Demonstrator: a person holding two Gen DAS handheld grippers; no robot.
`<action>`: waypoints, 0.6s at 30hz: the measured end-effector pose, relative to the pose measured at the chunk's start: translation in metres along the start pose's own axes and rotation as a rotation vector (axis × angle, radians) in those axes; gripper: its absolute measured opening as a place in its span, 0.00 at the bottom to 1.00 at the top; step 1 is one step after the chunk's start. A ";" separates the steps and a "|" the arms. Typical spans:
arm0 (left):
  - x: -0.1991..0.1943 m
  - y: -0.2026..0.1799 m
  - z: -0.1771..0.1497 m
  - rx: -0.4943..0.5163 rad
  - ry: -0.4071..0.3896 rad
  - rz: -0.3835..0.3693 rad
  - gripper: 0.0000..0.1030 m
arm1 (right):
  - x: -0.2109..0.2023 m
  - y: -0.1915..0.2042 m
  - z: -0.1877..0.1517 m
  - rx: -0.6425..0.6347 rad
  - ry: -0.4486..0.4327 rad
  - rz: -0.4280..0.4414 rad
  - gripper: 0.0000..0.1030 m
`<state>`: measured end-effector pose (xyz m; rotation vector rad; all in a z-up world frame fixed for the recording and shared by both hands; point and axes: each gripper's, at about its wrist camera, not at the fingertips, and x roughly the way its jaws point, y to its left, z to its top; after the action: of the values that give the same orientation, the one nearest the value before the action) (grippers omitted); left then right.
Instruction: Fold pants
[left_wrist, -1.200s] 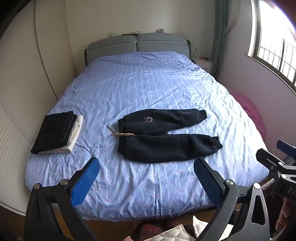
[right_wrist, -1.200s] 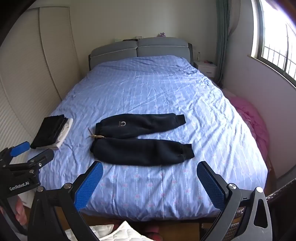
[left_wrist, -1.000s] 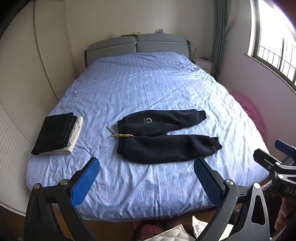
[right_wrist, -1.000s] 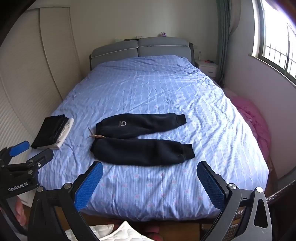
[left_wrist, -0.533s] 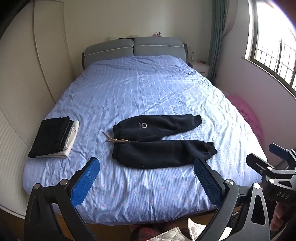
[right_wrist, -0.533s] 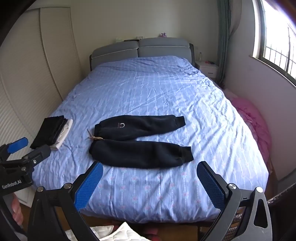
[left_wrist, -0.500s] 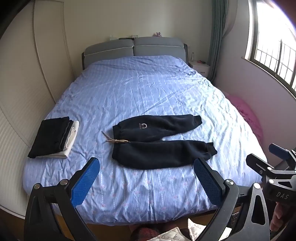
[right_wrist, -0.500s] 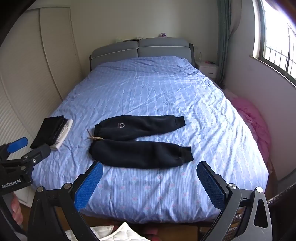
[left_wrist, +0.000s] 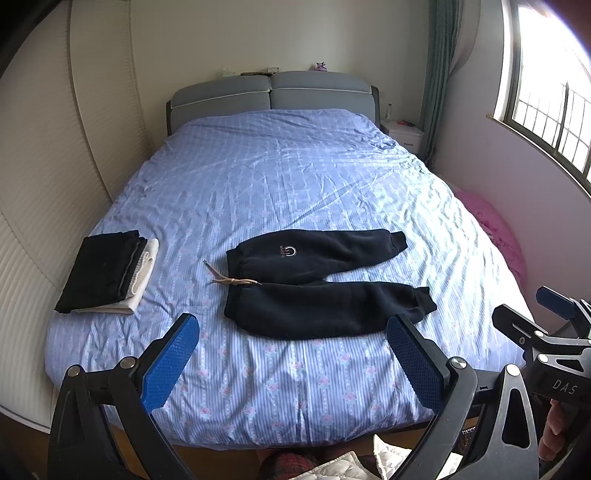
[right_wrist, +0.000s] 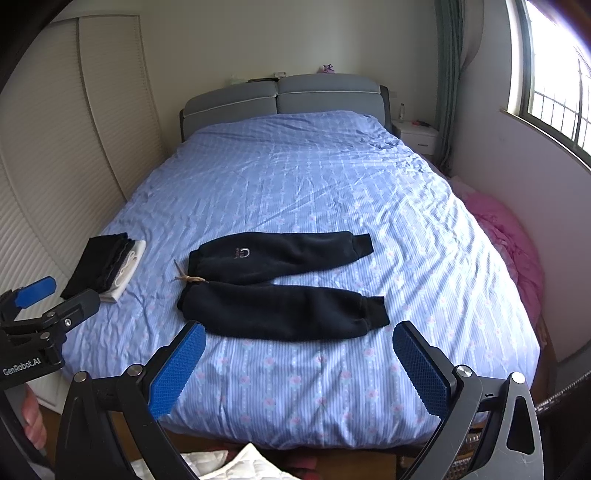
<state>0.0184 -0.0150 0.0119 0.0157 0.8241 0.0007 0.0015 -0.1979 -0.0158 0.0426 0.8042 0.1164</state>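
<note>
The dark pants (left_wrist: 325, 288) lie flat on the near half of the bed (left_wrist: 295, 177), just below the frame's centre in both wrist views. Their long axis runs left to right: waistband and tan drawstring (left_wrist: 229, 278) at the left, cuffs at the right, the two legs splayed slightly apart. The left gripper (left_wrist: 291, 354) and right gripper (right_wrist: 299, 356) hover off the foot of the bed, both spread wide and empty. The waistband likely falls to the left gripper, the cuffs to the right. A folded stack (left_wrist: 107, 271) sits at mid-left, well apart.

A home bedroom: made bed (left_wrist: 295, 177), headboard (left_wrist: 271, 90), nightstand (left_wrist: 402, 134), curtained window (left_wrist: 546, 92)
</note>
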 end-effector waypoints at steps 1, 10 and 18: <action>0.000 0.000 0.000 -0.002 0.001 0.001 1.00 | 0.001 0.001 0.000 -0.002 0.001 0.002 1.00; 0.002 0.001 0.003 -0.010 0.006 0.011 1.00 | 0.003 0.001 0.002 -0.006 0.004 0.013 1.00; 0.002 0.002 0.003 -0.009 0.004 0.012 1.00 | 0.003 0.001 0.003 -0.005 0.005 0.011 1.00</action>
<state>0.0223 -0.0126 0.0121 0.0118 0.8283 0.0159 0.0057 -0.1961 -0.0157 0.0420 0.8084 0.1289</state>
